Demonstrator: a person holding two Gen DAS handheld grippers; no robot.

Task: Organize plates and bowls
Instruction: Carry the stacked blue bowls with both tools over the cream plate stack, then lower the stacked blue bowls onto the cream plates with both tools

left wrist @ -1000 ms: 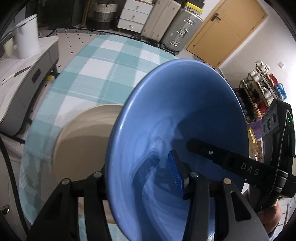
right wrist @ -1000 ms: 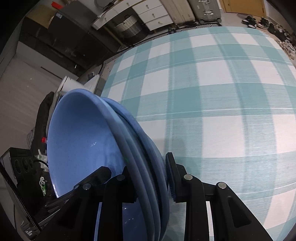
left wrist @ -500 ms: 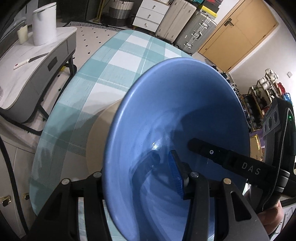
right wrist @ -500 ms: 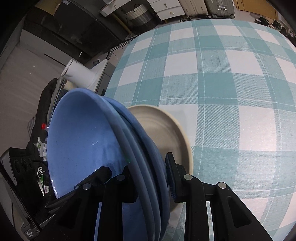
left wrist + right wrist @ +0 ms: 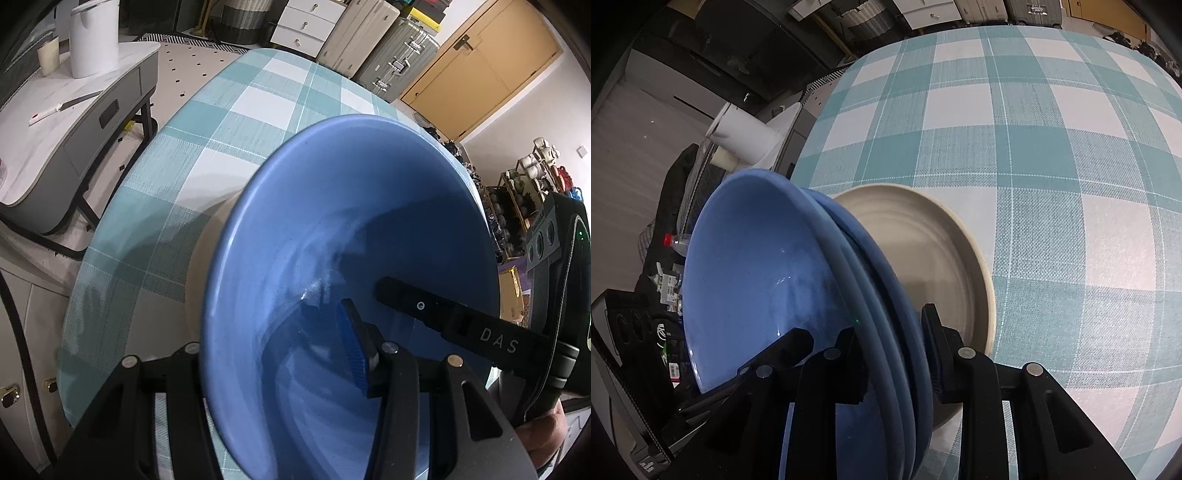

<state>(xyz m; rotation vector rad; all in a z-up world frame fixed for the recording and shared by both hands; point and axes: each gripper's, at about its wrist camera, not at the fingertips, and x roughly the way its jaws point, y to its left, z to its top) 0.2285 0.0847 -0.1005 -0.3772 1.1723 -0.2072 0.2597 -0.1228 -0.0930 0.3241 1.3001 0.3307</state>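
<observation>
Blue nested bowls, rims clamped by both the left gripper and right gripper, now hang just above the beige plate on the checked tablecloth. A second ago the plate lay farther off; setting down appears imminent.

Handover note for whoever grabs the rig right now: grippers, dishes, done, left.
Left gripper: clamped on the rim of the stacked blue bowls.
Right gripper: clamped on the opposite rim of the same stack, three rims showing.
Both carry the stack tilted above the beige plate, which lies on the checked tablecloth.
Done: bowls nested.
Left: probably set the stack down on the plate, then release both.
</observation>
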